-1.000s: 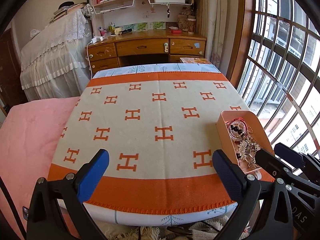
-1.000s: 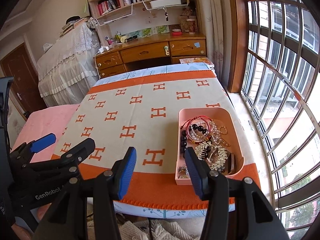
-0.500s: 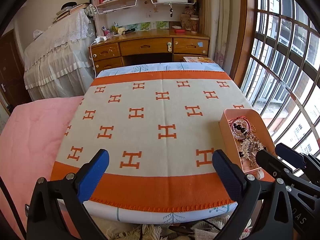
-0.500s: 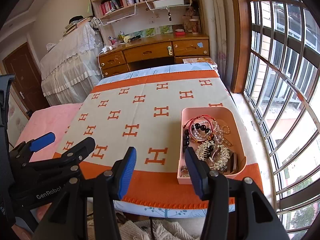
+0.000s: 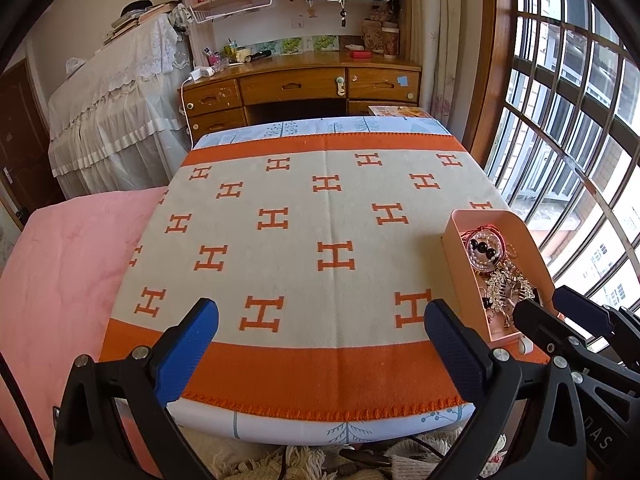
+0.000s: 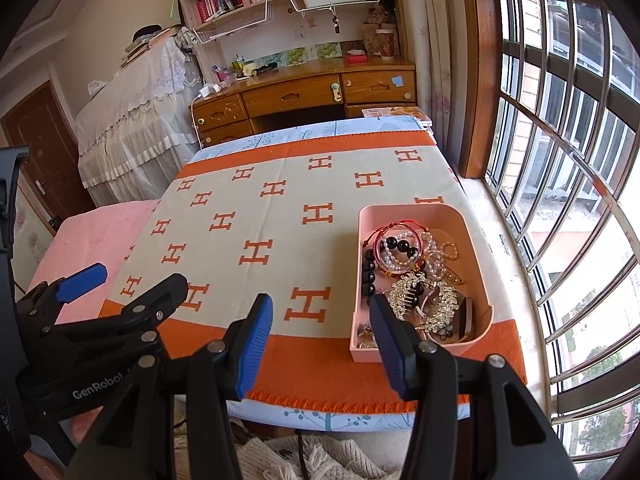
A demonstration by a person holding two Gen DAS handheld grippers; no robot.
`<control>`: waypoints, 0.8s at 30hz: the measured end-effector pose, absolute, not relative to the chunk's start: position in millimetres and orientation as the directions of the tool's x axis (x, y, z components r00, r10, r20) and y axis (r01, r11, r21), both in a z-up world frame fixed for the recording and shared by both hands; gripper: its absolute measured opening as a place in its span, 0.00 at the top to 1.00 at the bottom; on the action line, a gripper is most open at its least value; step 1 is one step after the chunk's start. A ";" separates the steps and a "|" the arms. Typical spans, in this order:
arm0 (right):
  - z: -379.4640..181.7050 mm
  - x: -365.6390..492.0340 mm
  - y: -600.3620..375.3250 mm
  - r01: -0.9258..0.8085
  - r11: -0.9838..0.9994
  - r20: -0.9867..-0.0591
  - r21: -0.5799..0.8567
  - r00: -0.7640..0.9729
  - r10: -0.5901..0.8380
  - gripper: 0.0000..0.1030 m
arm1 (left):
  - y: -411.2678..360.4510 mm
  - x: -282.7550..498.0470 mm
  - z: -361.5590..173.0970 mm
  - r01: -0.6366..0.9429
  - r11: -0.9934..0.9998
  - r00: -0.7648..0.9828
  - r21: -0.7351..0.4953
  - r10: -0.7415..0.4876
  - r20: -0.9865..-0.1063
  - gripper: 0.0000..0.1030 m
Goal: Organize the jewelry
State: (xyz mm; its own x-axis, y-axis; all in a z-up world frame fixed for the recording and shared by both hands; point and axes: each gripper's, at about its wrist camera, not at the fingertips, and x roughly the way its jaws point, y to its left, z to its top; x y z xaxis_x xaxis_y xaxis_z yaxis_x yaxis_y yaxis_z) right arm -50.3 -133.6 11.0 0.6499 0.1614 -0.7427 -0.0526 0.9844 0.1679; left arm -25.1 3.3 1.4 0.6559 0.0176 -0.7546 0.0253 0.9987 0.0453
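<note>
A pink tray sits near the front right corner of the table, on a cream and orange blanket. It holds a tangle of jewelry: a red cord bracelet, pearl and black bead bracelets, and a sparkly hair clip. My right gripper hovers open and empty above the table's front edge, just left of the tray. My left gripper hangs open and empty over the front orange band; it also shows in the right wrist view.
A pink bedspread lies left of the table. A wooden desk with bookshelves stands beyond the far edge. A barred window runs along the right. Fringed fabric lies on the floor below the front edge.
</note>
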 end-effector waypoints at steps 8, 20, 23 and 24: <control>10.3 -50.9 -133.7 -0.049 0.987 -0.742 0.154 0.654 0.148 0.50 | 4.1 -25.4 1.1 0.026 0.999 0.656 0.047 0.018 -0.754 0.01; 6.7 -55.2 -130.4 -0.037 0.991 -0.749 0.125 0.652 0.119 0.50 | 6.9 -29.4 -5.0 0.023 0.999 0.651 0.046 0.020 -0.759 0.01; 7.7 -56.3 -129.7 -0.038 0.992 -0.747 0.119 0.655 0.115 0.50 | 7.6 -29.7 -5.3 0.024 0.999 0.650 0.046 0.020 -0.760 0.01; 8.4 -56.4 -128.8 -0.038 0.992 -0.747 0.118 0.656 0.113 0.50 | 7.8 -29.7 -5.3 0.023 0.999 0.650 0.045 0.019 -0.760 0.01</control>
